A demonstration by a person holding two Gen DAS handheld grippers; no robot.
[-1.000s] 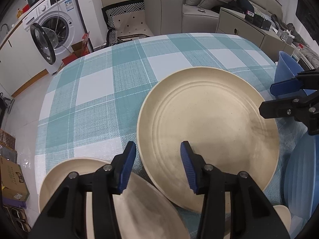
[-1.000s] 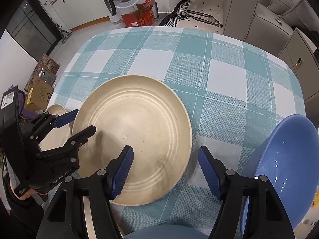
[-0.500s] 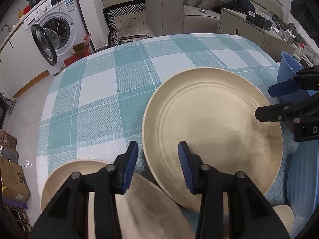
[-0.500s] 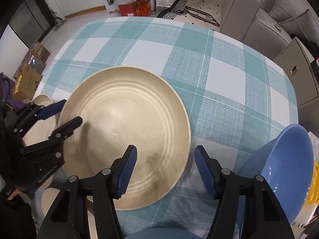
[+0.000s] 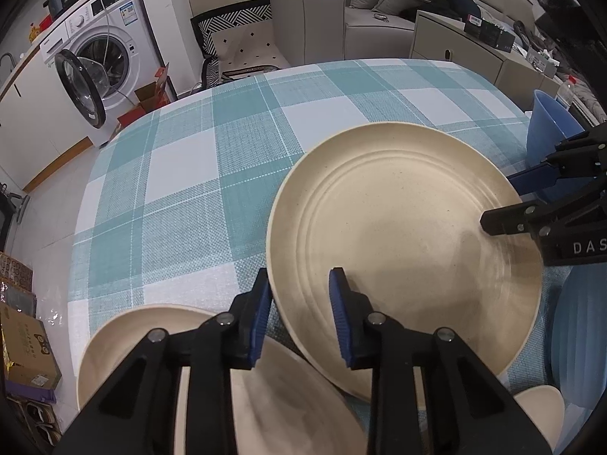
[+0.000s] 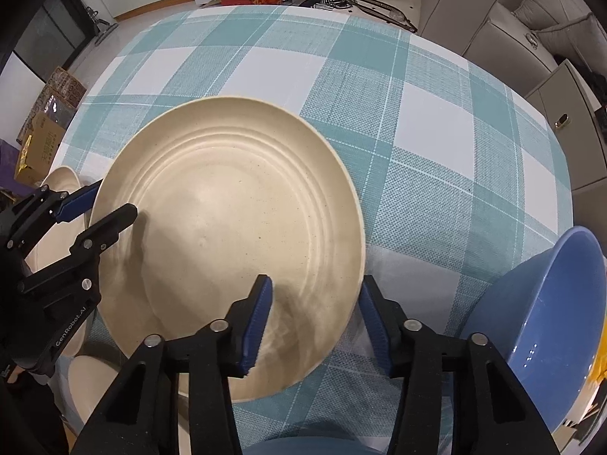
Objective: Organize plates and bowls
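Observation:
A large cream plate point(image 5: 402, 250) lies flat on the checked tablecloth; it also shows in the right wrist view point(image 6: 231, 227). My left gripper point(image 5: 299, 307) is open, its jaws straddling the plate's left rim, one finger over the plate and one outside. It appears in the right wrist view point(image 6: 100, 206). My right gripper point(image 6: 315, 322) is open and straddles the plate's right rim the same way; it shows in the left wrist view point(image 5: 504, 201). Neither closes on the rim.
A second cream plate point(image 5: 125, 341) lies under my left gripper at the near left. A blue bowl point(image 6: 550, 322) stands at the right, another blue dish point(image 5: 580, 337) beside it. A small cream dish point(image 5: 538, 402) is near. Sofa and washing machine point(image 5: 98, 49) stand beyond the table.
Both grippers have moved in over the plate's opposite rims, so each now has one finger above the plate. The plate looks unmoved.

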